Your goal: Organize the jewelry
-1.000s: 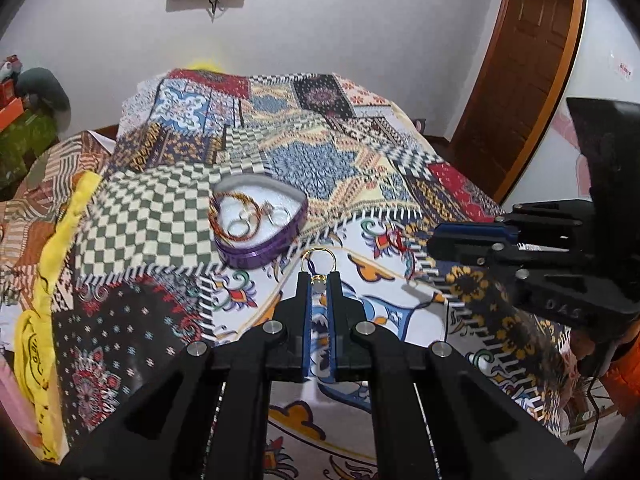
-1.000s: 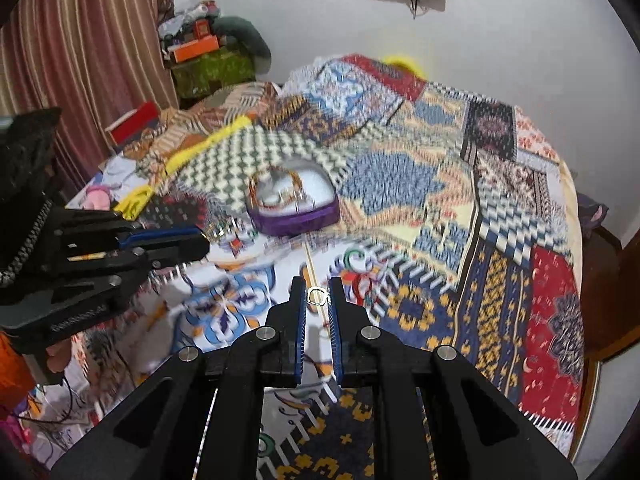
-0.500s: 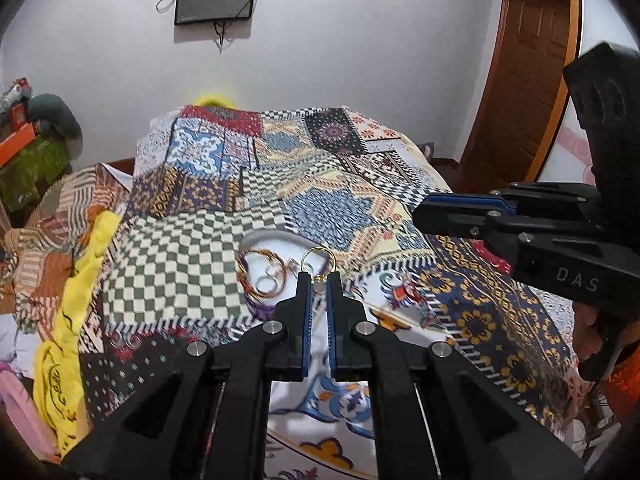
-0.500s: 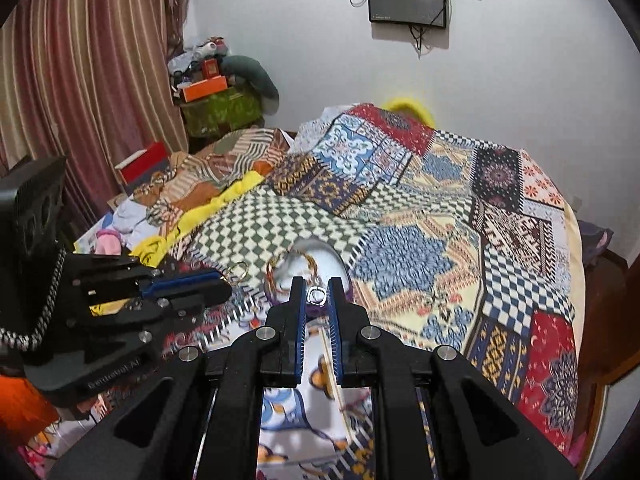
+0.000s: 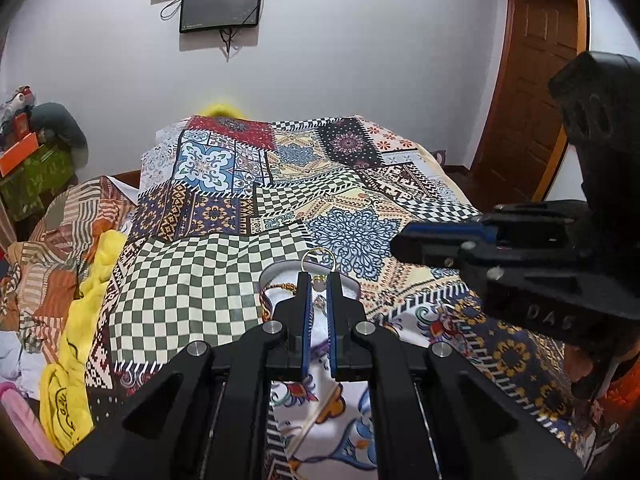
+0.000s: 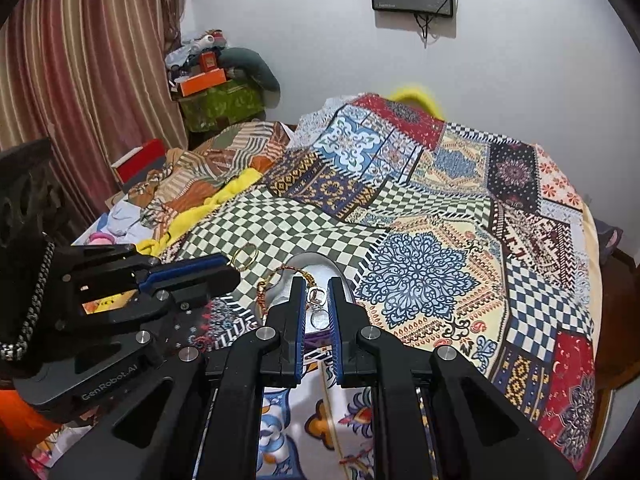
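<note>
My left gripper (image 5: 319, 280) is shut on a gold ring (image 5: 318, 258) whose hoop sticks up past the fingertips; the ring also shows in the right wrist view (image 6: 245, 256). My right gripper (image 6: 316, 292) is shut on a small silver ring (image 6: 316, 295). Both are held just above a purple heart-shaped jewelry box (image 5: 276, 276) with a white lining on the patchwork bedspread (image 5: 352, 236). The box (image 6: 316, 264) holds a beaded bracelet (image 6: 272, 280) and other rings, mostly hidden behind the fingers.
The bed fills both views. Crumpled clothes and a yellow cloth (image 5: 80, 320) lie along its left side. A striped curtain (image 6: 80, 80) and stacked boxes (image 6: 216, 92) stand beyond. A wooden door (image 5: 532, 80) is at the right; a screen (image 5: 222, 4) hangs on the wall.
Both grippers have tilted up and moved forward over the jewelry box, each still pinching its ring. The box now sits right under the fingertips instead of ahead of them.
</note>
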